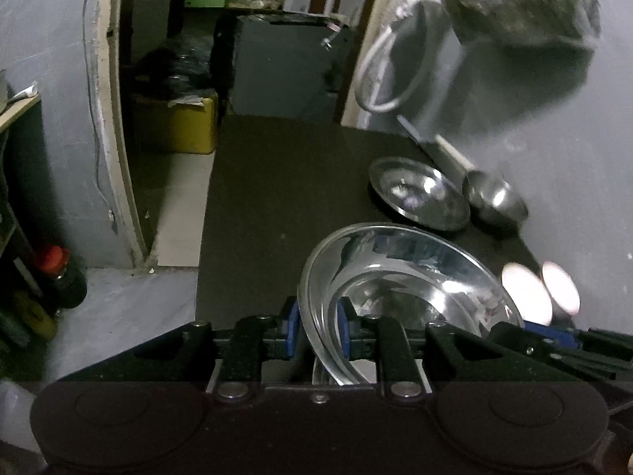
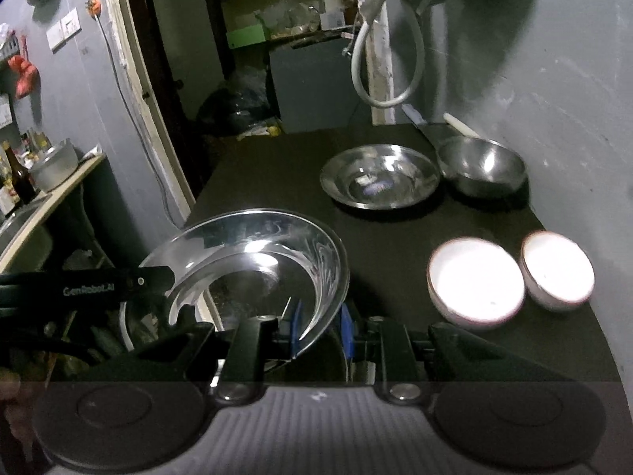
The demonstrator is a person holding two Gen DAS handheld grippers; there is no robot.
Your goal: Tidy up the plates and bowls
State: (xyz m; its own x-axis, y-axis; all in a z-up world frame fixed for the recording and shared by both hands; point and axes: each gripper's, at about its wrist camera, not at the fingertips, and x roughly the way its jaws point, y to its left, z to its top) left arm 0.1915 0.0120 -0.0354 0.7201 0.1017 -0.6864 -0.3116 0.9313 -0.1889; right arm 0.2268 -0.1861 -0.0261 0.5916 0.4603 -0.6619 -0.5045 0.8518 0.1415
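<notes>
1. Both grippers pinch one glass bowl (image 2: 253, 265) by opposite rims, the left gripper (image 1: 318, 328) and the right gripper (image 2: 320, 328), holding it above the near edge of the black table (image 2: 285, 166).
2. Uneven pulling could twist the slick rim loose.
3. A drop risks breakage, or it could hit the white bowls (image 2: 476, 281) or the steel plate (image 2: 379, 176) nearby.

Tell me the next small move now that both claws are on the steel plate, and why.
Probably carry the large steel plate forward toward the smaller steel plate at the back of the black table. The left claw and right claw each pinch its rim, it looks lifted, and the white bowls already sit paired to the right.
</notes>
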